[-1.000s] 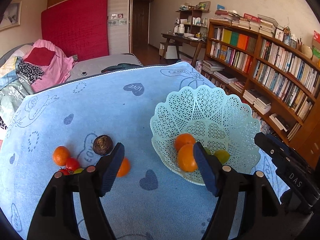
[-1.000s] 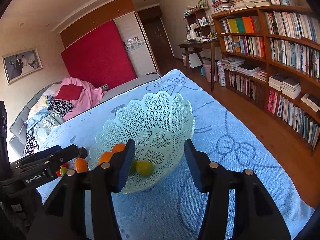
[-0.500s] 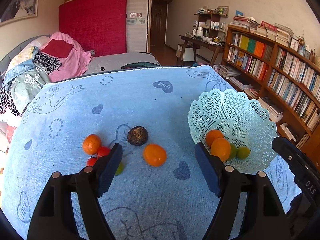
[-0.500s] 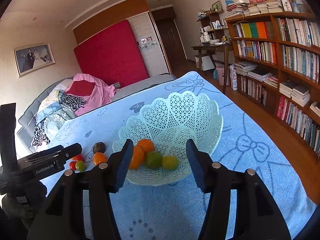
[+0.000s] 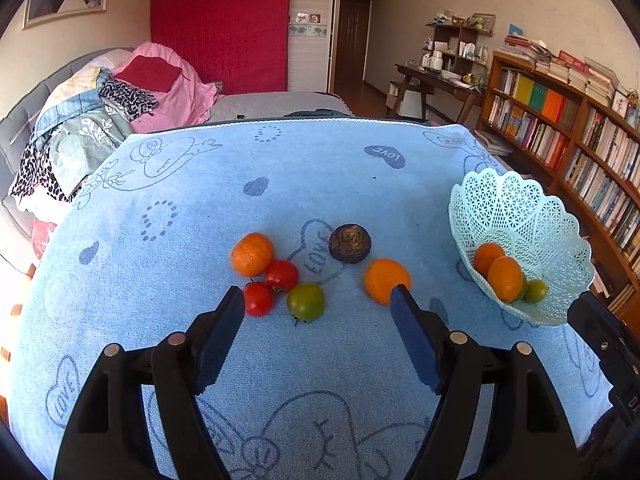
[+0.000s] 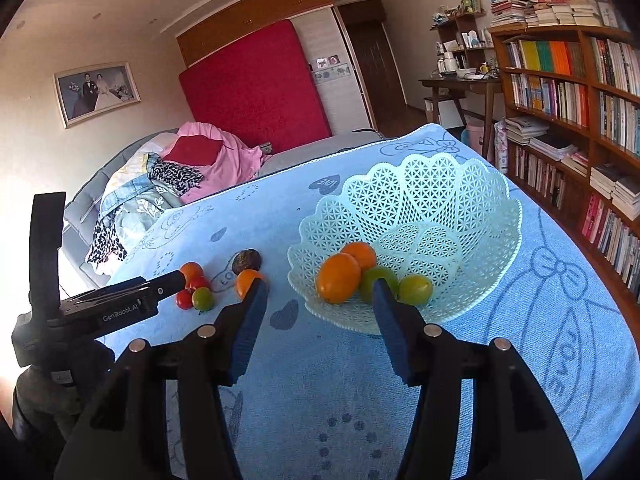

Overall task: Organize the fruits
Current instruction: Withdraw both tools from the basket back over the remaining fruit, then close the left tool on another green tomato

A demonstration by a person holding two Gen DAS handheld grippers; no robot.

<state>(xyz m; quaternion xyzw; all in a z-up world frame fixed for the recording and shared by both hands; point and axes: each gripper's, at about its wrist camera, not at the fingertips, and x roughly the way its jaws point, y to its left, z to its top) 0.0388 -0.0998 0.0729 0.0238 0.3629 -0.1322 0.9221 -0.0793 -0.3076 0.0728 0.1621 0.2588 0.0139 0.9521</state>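
A pale green lattice basket stands on the blue towel and holds two oranges and two green tomatoes. Loose on the towel lie two oranges, two red tomatoes, a green tomato and a dark brown fruit. My left gripper is open and empty, just in front of the green tomato. My right gripper is open and empty, in front of the basket's near rim.
The blue towel covers the table. A bed with piled clothes lies behind on the left. Bookshelves line the right wall, with a desk at the back.
My left gripper has swung left from the basket to the loose fruit. My right gripper has drawn back from the basket, which now sits level with more of its contents in view.
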